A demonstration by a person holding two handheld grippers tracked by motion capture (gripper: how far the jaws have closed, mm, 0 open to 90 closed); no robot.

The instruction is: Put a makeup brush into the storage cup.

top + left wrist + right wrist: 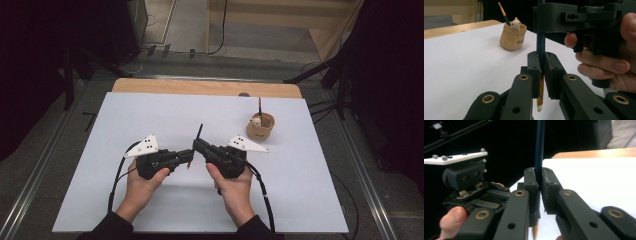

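Fingers of both grippers (192, 152) (200, 145) clamp one paintbrush (198, 134) above white tabletop (150, 115), dark room.

brush (198, 137) between hand-held grippers, pot (261, 127) behind – right

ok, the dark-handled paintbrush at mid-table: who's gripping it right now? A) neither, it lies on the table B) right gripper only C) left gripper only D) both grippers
D: the paintbrush passes between the closed jaws of the left gripper, and the right gripper view shows the right gripper clamped on the same handle; the high view has both meeting at mid-table.
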